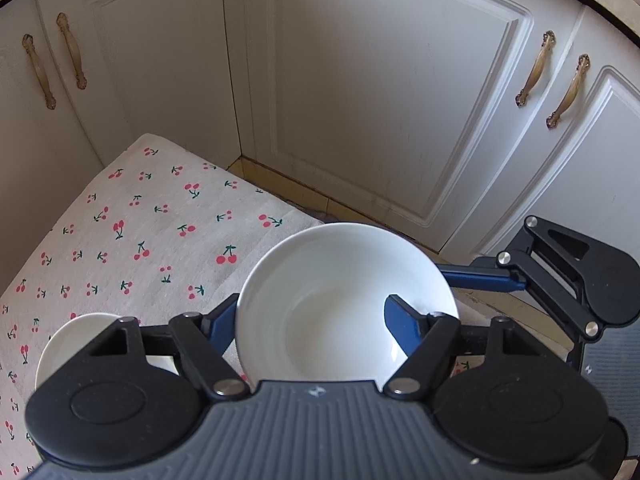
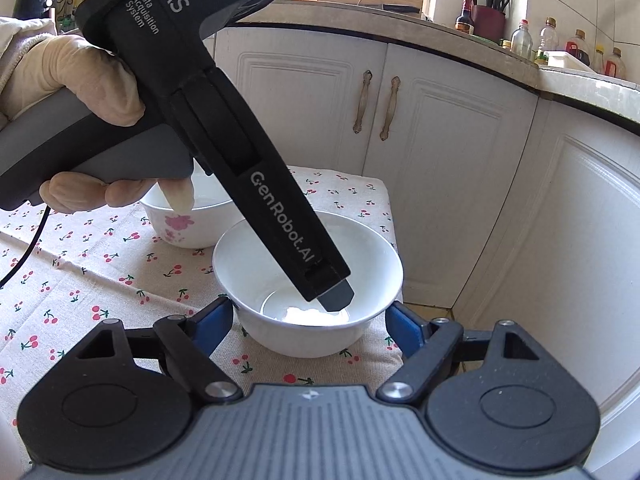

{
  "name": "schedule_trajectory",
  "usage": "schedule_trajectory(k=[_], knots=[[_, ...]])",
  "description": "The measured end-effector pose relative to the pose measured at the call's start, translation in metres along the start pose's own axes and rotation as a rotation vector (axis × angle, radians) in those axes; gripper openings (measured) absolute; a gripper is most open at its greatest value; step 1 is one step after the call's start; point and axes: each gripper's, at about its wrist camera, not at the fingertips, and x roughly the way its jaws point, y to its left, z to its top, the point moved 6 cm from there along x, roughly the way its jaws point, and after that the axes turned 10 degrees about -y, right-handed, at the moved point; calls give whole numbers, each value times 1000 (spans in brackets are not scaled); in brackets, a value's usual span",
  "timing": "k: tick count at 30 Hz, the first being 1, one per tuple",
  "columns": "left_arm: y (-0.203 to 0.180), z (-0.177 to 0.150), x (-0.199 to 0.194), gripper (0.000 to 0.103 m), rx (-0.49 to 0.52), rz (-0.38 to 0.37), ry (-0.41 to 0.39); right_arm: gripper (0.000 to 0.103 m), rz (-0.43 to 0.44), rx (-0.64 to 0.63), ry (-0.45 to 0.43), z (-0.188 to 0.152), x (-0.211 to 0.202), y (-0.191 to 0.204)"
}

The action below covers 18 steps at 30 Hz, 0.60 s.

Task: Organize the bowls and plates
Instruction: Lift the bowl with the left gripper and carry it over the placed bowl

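Now the white bowl [image 2: 307, 284] sits at the tabletop's [image 2: 80, 280] corner, its wall clamped by the left tongs [image 1: 316, 320]; the right tongs [image 2: 310, 320] straddle it, unclosed. Next, probably: lift and nest it into the flowered bowl [image 2: 184, 220] nearby.

Cabinet doors [image 1: 360, 100] wall off cloth's [image 1: 140, 240] far edge.

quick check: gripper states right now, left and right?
Left gripper: shut on the white bowl, one finger inside the rim.
Right gripper: open, fingers either side of that bowl, not touching.
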Motion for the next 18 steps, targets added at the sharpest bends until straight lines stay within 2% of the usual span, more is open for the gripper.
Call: schedule_trajectory(k=[18], knots=[[-7,-6,-11,75,8,4,-3,87,25,16,24,5,-8,3]])
